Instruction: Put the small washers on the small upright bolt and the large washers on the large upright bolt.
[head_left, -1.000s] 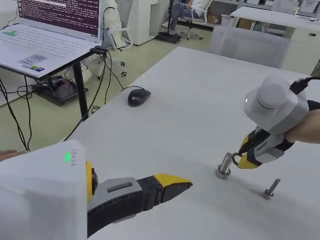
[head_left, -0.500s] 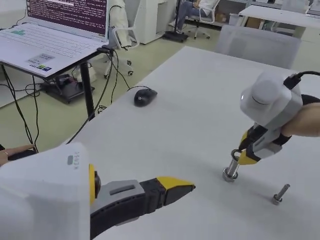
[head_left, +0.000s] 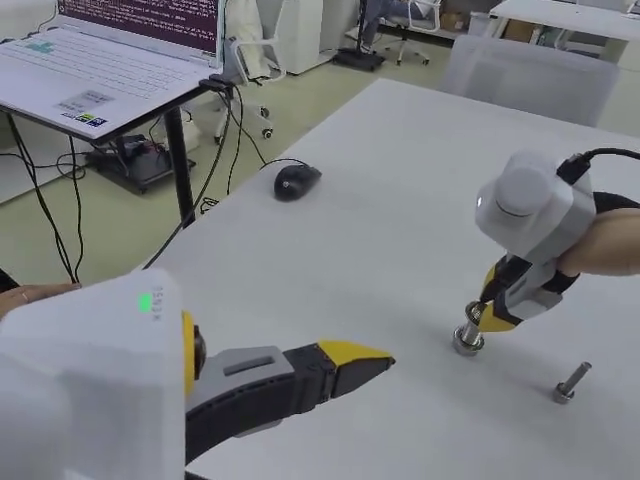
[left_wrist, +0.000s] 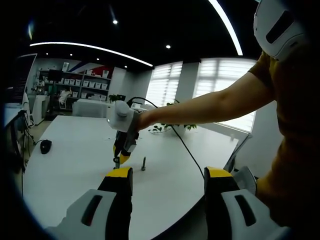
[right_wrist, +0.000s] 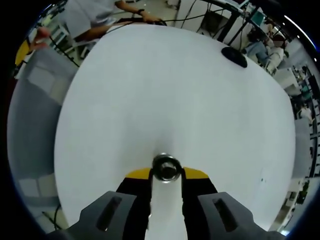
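The large bolt (head_left: 467, 338) stands upright on the white table (head_left: 400, 200), with its wide base down. My right gripper (head_left: 490, 314) is right over the bolt's top, shut on a large washer (right_wrist: 166, 167) that sits around the bolt's tip between the yellow jaws. The small bolt (head_left: 570, 382) stands tilted a little to the right of the large one. In the left gripper view the large bolt (left_wrist: 116, 162) and the small bolt (left_wrist: 143, 164) stand far ahead. My left gripper (left_wrist: 169, 176) hangs open and empty near the table's front edge, well left of both bolts.
A black mouse (head_left: 297, 180) lies at the table's left edge. Beyond that edge a laptop (head_left: 110, 60) sits on a side desk over hanging cables. A grey chair back (head_left: 530, 75) stands at the far end of the table.
My right gripper has carried the washer from beside the large bolt's top to directly over it. The left gripper has stayed put; the head camera has shifted.
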